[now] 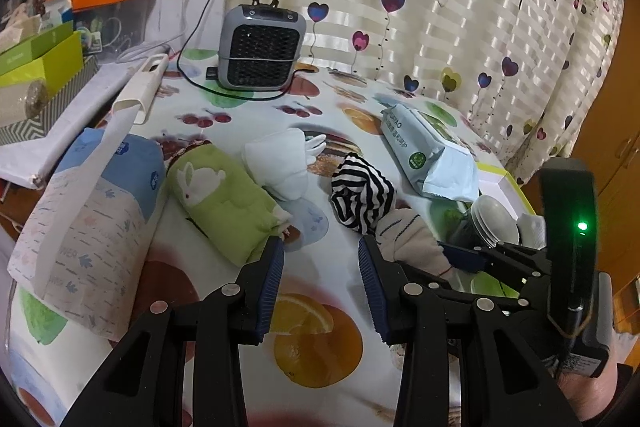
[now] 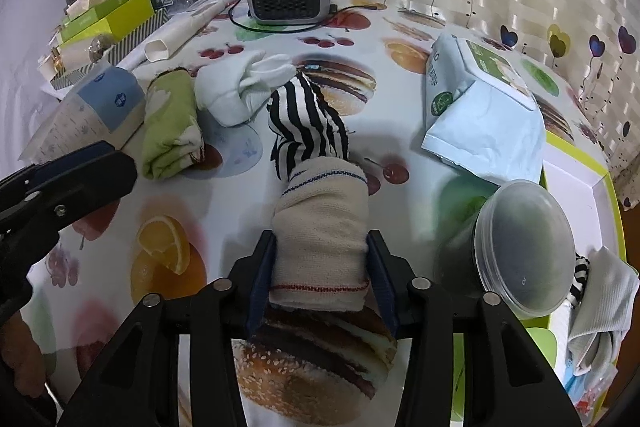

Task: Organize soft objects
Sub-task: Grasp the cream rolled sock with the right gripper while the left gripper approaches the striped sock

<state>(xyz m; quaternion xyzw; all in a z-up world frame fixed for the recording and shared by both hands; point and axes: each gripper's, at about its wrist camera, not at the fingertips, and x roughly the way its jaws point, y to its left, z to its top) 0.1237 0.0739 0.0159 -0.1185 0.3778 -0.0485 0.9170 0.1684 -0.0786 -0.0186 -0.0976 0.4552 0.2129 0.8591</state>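
Right tongs pinch a beige sock on the fruit-print tablecloth

The beige sock [image 2: 320, 239] sits between the right gripper [image 2: 322, 247] pads, a striped cloth [image 2: 306, 123] just beyond its far end. The left gripper [image 1: 320, 247] hovers spread and empty, green towel [image 1: 224, 203] just ahead-left; a lidded jar [image 2: 516, 247] lies right.

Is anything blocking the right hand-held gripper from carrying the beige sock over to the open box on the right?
Yes. The right hand-held gripper straddles the beige sock; a lidded plastic jar lies on its side between the sock and the green-rimmed box.
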